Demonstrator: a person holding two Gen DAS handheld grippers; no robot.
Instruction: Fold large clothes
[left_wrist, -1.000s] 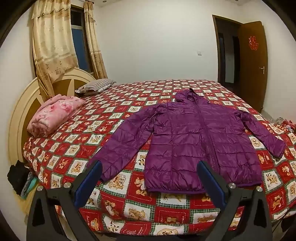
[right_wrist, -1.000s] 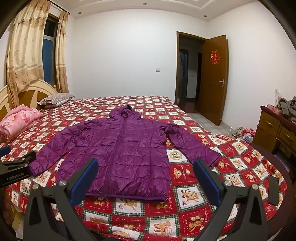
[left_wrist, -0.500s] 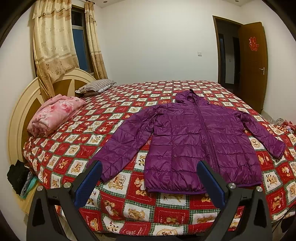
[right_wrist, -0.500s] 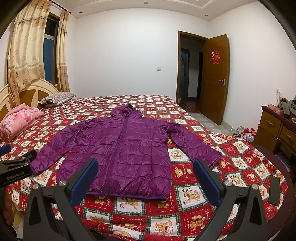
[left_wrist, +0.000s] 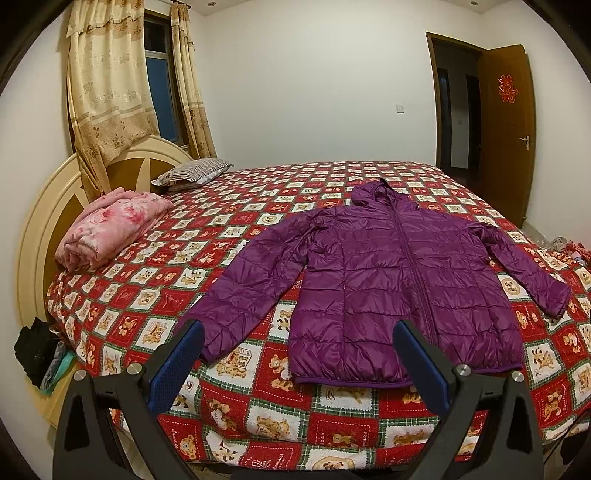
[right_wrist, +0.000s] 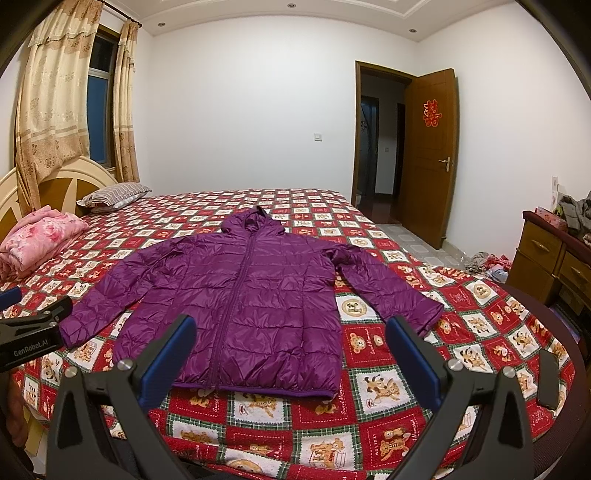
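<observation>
In the left wrist view, the left gripper (left_wrist: 297, 356) is above the near edge of the bed, and its two blue-padded fingers (left_wrist: 177, 363) stand wide apart with nothing between them. A purple quilted hooded jacket (left_wrist: 388, 291) lies flat on the red and white patchwork bedspread with bear pictures (left_wrist: 155, 295), front side up, zipper closed, both sleeves spread out to the sides and the hem toward the camera. Its left-hand cuff lies just beyond the left finger. Near the cream wooden headboard (left_wrist: 37, 229) there is a folded pink flowered blanket (left_wrist: 110, 229) and a striped pillow (left_wrist: 192, 173)

In the right wrist view, the right gripper (right_wrist: 291, 352) has also its jaws wide apart and holds nothing. The same jacket (right_wrist: 251, 291) is spread in the middle of the bed, its hem between the two blue fingers (right_wrist: 168, 362). The left gripper (right_wrist: 33, 332) shows at the left edge, beside the sleeve cuff. A brown wooden door (right_wrist: 430, 155) stands open at the right, and a wooden drawer cabinet (right_wrist: 554, 254) is beside the bed
</observation>
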